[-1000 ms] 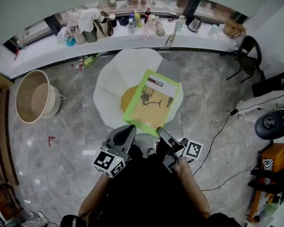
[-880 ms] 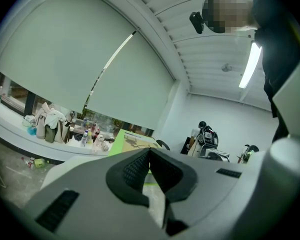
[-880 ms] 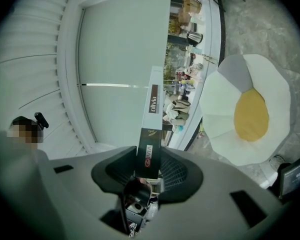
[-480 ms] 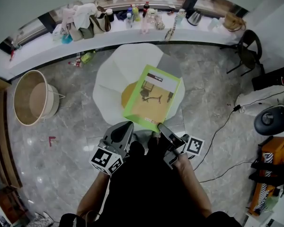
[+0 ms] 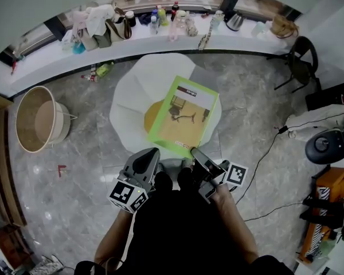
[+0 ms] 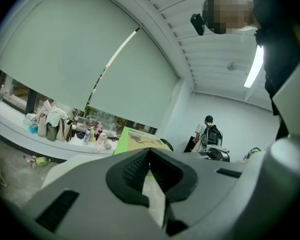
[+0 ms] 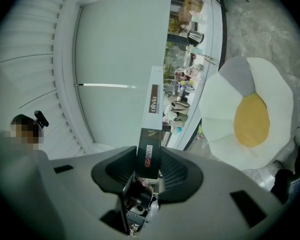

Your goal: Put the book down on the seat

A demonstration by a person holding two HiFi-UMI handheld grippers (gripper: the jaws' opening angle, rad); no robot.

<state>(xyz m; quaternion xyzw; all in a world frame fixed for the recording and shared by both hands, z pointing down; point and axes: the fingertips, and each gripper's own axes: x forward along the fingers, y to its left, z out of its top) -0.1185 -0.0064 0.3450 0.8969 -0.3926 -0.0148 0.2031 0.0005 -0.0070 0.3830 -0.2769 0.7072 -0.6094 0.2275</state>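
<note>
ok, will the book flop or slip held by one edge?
The book is thin, yet runs straight out from the right gripper clamped on its near edge: probably stiff enough. Cover looks glossy, so it might slip.

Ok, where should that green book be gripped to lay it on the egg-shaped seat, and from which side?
The near edge at the spine, from the person's side, as the right gripper does. The book is thin and flat, so jaws span its thickness, leaving the far end free over the seat.
</note>
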